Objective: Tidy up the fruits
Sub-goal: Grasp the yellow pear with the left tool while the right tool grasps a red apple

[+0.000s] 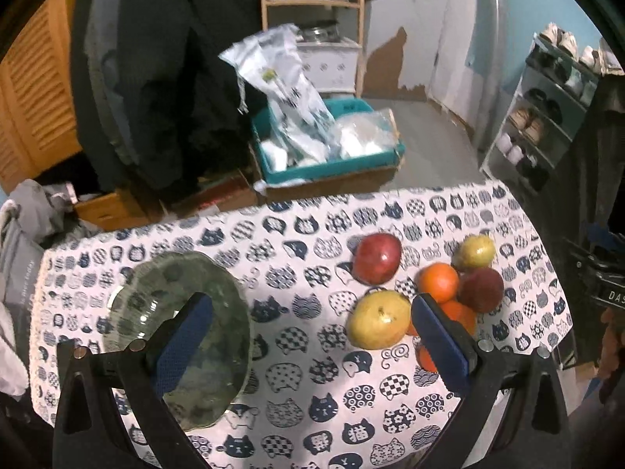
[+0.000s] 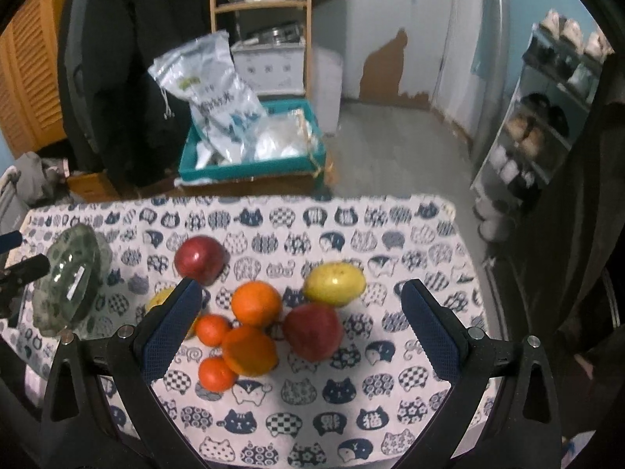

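A home: shoe rack (image 1: 547,117), hanging coats (image 2: 129,78), cat-print tablecloth (image 2: 297,234).

Cat-print tablecloth (image 1: 297,383), teal crate (image 2: 250,174) with bags, shoe rack (image 1: 547,117)

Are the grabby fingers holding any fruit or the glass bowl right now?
No, nothing is held. The left gripper and right gripper are both open above the fruits; the glass bowl sits untouched.

Ahead of the right claw (image 2: 300,308): two red apples (image 2: 201,258), two yellow pears (image 2: 334,283), four oranges (image 2: 256,303), one glass bowl (image 2: 72,279).
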The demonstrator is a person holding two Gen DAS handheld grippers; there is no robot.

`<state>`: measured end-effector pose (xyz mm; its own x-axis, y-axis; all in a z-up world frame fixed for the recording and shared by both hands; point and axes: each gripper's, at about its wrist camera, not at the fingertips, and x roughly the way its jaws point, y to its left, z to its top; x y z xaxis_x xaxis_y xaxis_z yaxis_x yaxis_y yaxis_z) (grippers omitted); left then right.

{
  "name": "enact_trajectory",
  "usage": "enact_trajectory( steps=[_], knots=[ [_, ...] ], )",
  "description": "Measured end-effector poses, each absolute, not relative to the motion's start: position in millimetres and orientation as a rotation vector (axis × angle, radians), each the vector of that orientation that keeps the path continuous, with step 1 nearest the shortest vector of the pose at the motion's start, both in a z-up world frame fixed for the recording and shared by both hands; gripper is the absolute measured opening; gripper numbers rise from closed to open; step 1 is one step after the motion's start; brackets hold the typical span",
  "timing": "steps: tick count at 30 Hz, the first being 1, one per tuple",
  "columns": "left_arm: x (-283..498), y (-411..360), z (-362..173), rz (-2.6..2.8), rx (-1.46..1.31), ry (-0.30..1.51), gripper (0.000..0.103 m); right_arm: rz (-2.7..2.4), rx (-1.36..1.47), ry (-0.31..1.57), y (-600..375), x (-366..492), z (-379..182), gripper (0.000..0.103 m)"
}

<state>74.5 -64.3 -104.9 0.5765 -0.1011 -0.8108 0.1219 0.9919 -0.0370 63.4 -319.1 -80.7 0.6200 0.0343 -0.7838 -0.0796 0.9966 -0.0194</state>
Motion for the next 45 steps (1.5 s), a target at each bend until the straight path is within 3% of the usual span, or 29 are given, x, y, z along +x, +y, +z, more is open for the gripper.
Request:
enact_trajectory(
  steps=[25,37,45],
  knots=[
    [127.5,-121.8,-222.2,-0.197,0.059,1.186,0.102,0.037,-0.008,1.208,-350.8,114.9,-200.6,0.1],
    [136.7,-135.5,-253.2,-0.246,0.039,1.245,0.102,0.057,0.016,1.29,-347.3,127.4,-235.9,0.1],
    [143.9,-140.4,-269.3,-0.295,-0.018,1.277,0.098,0.078,0.015,1.326,-343.9,129.5,-249.6,0.088]
  ],
)
